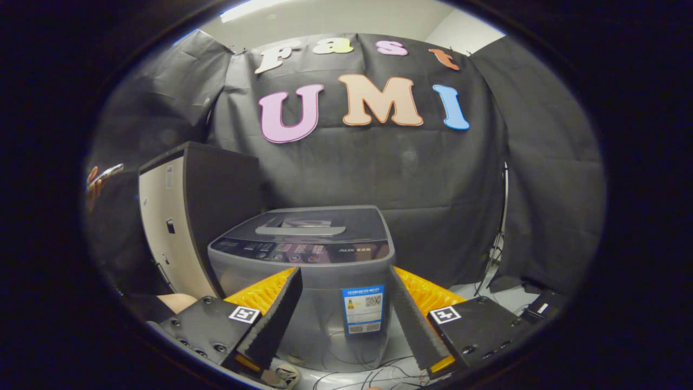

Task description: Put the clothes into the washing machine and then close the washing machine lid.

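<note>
The gripper (pixel 346 281) is hanging in the air in front of the washing machine (pixel 303 271), and its two fingers (pixel 273 319) are standing wide apart with nothing between them but open air. No cloth, no handle, nothing gripped. Each finger is showing a dark ridged pad on its inner face and an orange body behind it, and a small square black-and-white marker (pixel 244 314) is sitting on each black finger base.

The washing machine is standing just beyond the fingertips, framed between them, grey and boxy, seen from the front and a little from above. Its lid (pixel 314 222) is lying flat and closed on top, with a pale handle bar across it. Below the lid the dark control panel (pixel 303 252) is running across the front edge with a row of round buttons. A blue sticker (pixel 363 309) is showing on the front wall of the machine, between the two fingers.

To one side of the machine a tall cabinet (pixel 184 216) is standing, pale on its front and dark on its flank, close beside the machine. Thin cables (pixel 373 374) are trailing over the light floor under the gripper. I cannot tell where the clothes are.
</note>
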The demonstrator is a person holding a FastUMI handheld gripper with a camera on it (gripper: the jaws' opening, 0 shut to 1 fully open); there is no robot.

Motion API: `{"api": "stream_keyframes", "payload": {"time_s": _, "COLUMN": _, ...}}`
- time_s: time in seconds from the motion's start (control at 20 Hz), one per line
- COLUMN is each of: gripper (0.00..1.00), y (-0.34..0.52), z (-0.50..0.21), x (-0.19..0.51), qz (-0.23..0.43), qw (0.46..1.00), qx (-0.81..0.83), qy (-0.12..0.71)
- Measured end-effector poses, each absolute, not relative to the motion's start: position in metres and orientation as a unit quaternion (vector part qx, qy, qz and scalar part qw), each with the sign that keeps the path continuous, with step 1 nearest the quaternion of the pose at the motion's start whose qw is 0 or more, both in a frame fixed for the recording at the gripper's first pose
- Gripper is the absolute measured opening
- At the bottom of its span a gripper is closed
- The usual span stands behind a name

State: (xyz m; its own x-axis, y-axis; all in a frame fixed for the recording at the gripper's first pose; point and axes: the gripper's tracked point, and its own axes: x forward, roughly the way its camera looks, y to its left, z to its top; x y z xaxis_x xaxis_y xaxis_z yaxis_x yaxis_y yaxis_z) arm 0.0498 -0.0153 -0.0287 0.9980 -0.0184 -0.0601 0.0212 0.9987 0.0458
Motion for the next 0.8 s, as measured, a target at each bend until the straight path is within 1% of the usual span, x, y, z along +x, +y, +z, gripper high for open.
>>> {"api": "stream_keyframes", "payload": {"time_s": 0.5, "gripper": 0.98, "y": -0.014, "z": -0.025, "x": 0.028, "qz": -0.007, "qw": 0.999, "qx": 0.024, "qy": 0.022}}
{"api": "stream_keyframes", "payload": {"time_s": 0.8, "gripper": 0.98, "y": -0.01, "z": -0.018, "x": 0.021, "qz": -0.004, "qw": 1.0, "qx": 0.009, "qy": 0.0}}
